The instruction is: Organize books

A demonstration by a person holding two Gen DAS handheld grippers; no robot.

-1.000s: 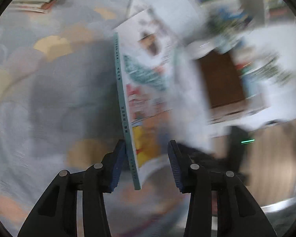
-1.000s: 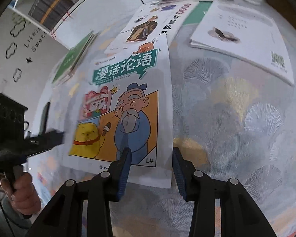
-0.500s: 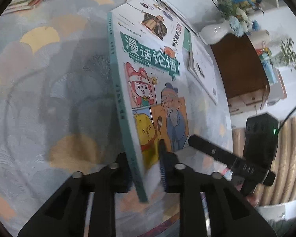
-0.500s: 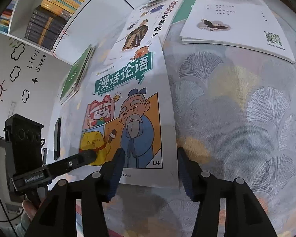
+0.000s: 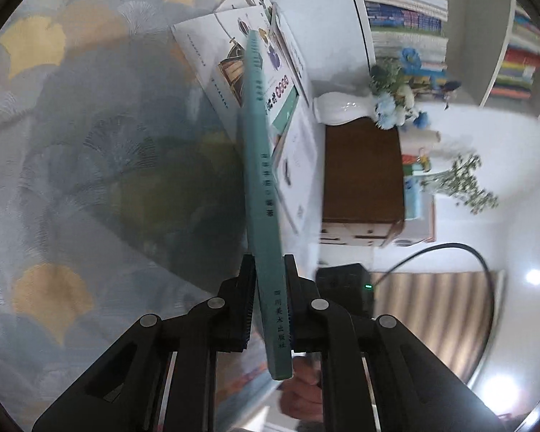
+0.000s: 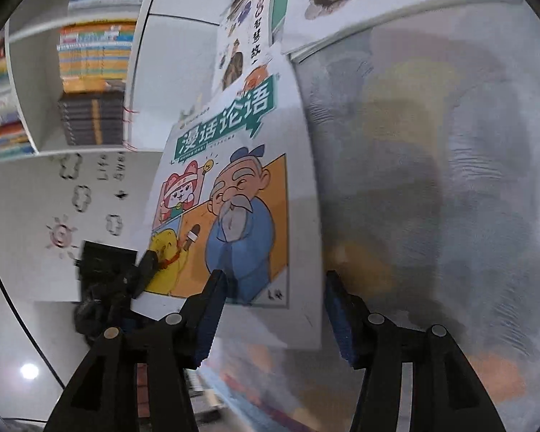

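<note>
We've got the left gripper point(image 5: 268, 309) jaws pinching the comic book point(image 5: 261, 187) by its teal spine, right gripper point(image 6: 270, 309) jaws opening astride its lower edge without contact, so it may pivot and slip.

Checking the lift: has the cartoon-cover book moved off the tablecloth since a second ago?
Yes. The book has tipped up on edge, cover now against the bookshelf rather than the tablecloth.

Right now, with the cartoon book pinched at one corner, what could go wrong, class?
1. The left gripper clamps only the spine end of the book; the lifted far end may sag or twist out.
2. The right gripper is opening and grips nothing, so it gives no support.
3. Swinging the book could disturb the books lying behind.
</note>
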